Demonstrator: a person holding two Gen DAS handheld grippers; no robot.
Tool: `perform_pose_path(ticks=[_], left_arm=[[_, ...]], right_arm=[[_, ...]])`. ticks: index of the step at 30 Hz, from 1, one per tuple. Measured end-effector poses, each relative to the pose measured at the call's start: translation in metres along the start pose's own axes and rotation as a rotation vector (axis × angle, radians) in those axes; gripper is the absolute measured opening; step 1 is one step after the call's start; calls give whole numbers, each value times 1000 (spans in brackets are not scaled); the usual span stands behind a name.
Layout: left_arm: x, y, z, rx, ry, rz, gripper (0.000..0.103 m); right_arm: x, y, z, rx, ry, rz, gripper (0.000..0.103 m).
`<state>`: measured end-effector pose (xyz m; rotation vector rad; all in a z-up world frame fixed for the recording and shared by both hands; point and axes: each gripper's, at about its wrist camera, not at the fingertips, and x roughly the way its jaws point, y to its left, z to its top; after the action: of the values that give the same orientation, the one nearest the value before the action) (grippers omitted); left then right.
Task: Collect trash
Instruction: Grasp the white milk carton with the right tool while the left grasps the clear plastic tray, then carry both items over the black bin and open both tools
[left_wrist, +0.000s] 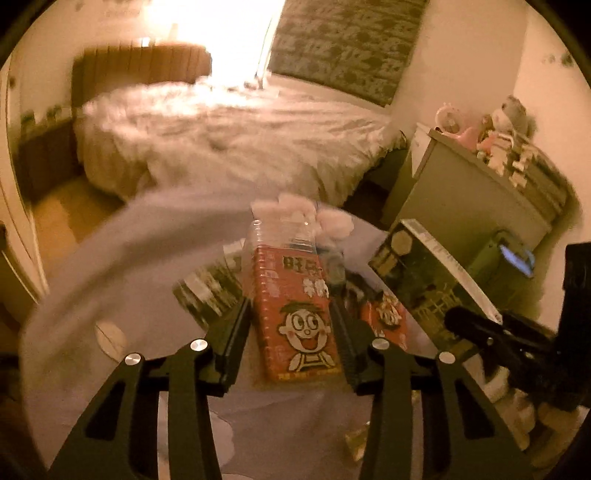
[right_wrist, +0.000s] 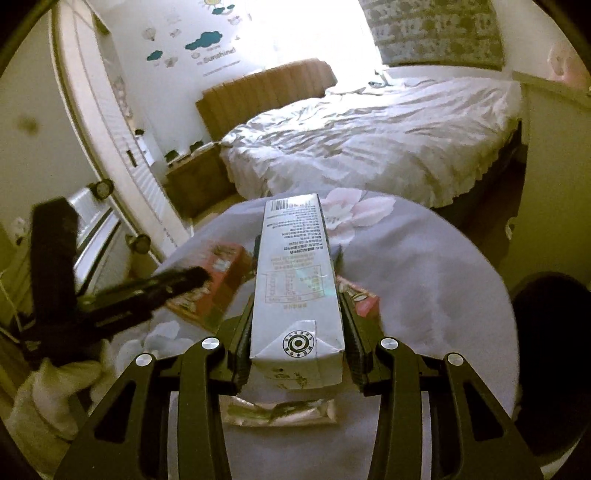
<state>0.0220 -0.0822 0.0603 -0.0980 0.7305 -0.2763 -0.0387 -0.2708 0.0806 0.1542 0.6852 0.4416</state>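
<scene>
My left gripper (left_wrist: 291, 314) is shut on a red drink carton (left_wrist: 295, 306) with a cartoon face, held above a round table with a grey floral cloth (left_wrist: 122, 280). My right gripper (right_wrist: 295, 314) is shut on a tall grey carton (right_wrist: 295, 284) with printed text, also above the cloth (right_wrist: 424, 295). The tall carton shows in the left wrist view (left_wrist: 428, 280) with the right gripper's fingers (left_wrist: 476, 325) on it. The left gripper's fingers (right_wrist: 170, 284) and the red carton (right_wrist: 218, 280) show in the right wrist view. Another red carton (left_wrist: 384, 317) lies on the table.
A dark printed packet (left_wrist: 210, 288) lies on the cloth left of the red carton. A flattened wrapper (right_wrist: 280, 411) lies under the tall carton. A bed (right_wrist: 369, 140) stands beyond the table, a green cabinet with toys (left_wrist: 476, 192) to the right, a radiator (right_wrist: 96, 229) left.
</scene>
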Motion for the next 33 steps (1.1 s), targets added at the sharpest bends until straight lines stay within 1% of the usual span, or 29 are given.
perform_pose_path(ticks=[2, 4, 8, 10, 14, 16, 20, 24, 25, 28, 29, 33], left_arm=[[-10, -12, 7, 85, -52, 75, 43], [-18, -28, 11, 205, -102, 165, 42], [-20, -45, 15, 331, -140, 263, 42], [-20, -48, 16, 346, -143, 274, 42], [-19, -45, 23, 301, -133, 231, 42], [-21, -43, 24, 273, -130, 192, 42], [-24, -39, 29, 165, -109, 49, 42], [-19, -51, 35, 110, -97, -86, 42], [-15, -59, 38, 98, -87, -131, 42], [-5, -82, 39, 95, -72, -212, 42], [1, -96, 40, 98, -63, -256, 42], [21, -135, 37, 118, -30, -357, 42]], right_arm=[[-5, -3, 1, -2, -13, -13, 42], [-7, -7, 1, 4, -18, -16, 42], [-12, -11, -1, 3, -31, -29, 42], [-14, -13, -1, 6, -37, -30, 42], [-19, -18, -2, 15, -48, -30, 42], [-22, -20, -3, 28, -53, -27, 42], [-31, -37, -3, 71, -73, -32, 42], [-52, -68, -2, 136, -113, -66, 42], [-55, -75, -2, 149, -119, -73, 42], [-74, -105, -4, 214, -150, -115, 42], [-80, -115, -6, 232, -159, -128, 42], [-106, -156, -16, 318, -194, -192, 42]])
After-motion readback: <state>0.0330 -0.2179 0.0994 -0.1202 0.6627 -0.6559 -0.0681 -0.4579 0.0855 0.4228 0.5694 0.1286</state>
